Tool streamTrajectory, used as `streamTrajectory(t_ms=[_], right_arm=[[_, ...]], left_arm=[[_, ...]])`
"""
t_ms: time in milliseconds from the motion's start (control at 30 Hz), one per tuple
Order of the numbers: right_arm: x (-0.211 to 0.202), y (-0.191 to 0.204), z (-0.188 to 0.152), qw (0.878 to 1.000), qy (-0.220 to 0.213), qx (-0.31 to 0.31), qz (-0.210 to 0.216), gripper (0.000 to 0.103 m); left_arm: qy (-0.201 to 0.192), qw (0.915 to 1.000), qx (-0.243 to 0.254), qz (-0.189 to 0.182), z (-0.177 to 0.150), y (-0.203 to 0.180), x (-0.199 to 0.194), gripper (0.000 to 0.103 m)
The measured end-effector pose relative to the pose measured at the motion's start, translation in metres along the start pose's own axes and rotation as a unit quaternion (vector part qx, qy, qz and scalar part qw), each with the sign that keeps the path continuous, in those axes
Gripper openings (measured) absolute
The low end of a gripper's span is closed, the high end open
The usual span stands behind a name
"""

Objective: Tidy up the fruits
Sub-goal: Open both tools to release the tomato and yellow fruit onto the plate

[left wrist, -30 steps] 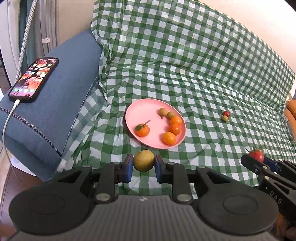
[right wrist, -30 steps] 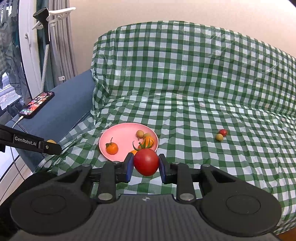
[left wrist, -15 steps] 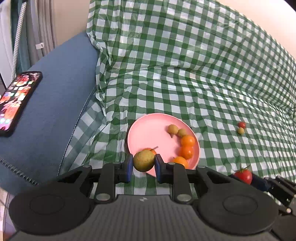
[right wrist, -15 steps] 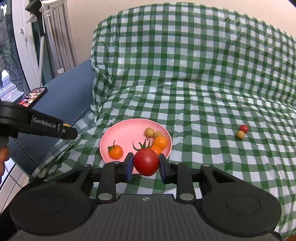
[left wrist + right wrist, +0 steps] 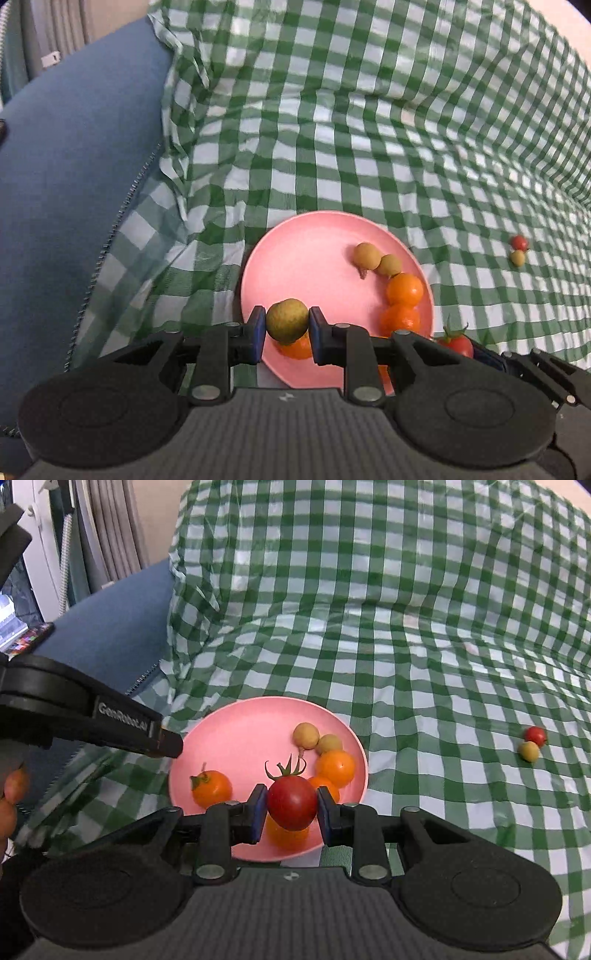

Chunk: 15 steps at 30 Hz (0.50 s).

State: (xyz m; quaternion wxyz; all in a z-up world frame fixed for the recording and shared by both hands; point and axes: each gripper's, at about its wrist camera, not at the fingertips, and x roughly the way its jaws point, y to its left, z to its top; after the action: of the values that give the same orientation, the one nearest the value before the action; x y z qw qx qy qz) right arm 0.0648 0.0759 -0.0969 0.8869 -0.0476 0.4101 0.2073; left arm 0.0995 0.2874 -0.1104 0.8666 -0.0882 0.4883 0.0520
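Checked cloth (image 5: 369, 147) – grippers clamp pear (image 5: 287, 320), tomato (image 5: 291, 806)

Both views are being taken from behind the tongs, angled steeply down and close in. The pink plate (image 5: 314, 254) (image 5: 236, 738) on the checked cloth (image 5: 369, 129) (image 5: 406, 627) is being shared, sitting low in each frame's centre.

Around us: cloth, cushion, phone

We see a green-checked cloth (image 5: 406, 627) draped beside a blue cushion (image 5: 74, 184); a lit phone (image 5: 31, 638) lies on that cushion, curtains (image 5: 110, 528) behind.
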Motion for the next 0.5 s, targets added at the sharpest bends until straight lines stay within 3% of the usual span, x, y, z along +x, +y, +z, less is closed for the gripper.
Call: streamTrajectory(t_ms=[233, 500], right_arm=[[0.037, -0.003, 0.002, 1.0, 0.017, -0.012, 0.0, 0.03], [0.055, -0.003, 0.003, 1.0, 0.024, -0.017, 0.003, 0.03]], left_arm=[[0.027, 0.9995, 0.012, 0.005, 0.003, -0.008, 0.042, 0.027], [0.031, 0.9992, 0.023, 0.013, 0.008, -0.011, 0.059, 0.027]])
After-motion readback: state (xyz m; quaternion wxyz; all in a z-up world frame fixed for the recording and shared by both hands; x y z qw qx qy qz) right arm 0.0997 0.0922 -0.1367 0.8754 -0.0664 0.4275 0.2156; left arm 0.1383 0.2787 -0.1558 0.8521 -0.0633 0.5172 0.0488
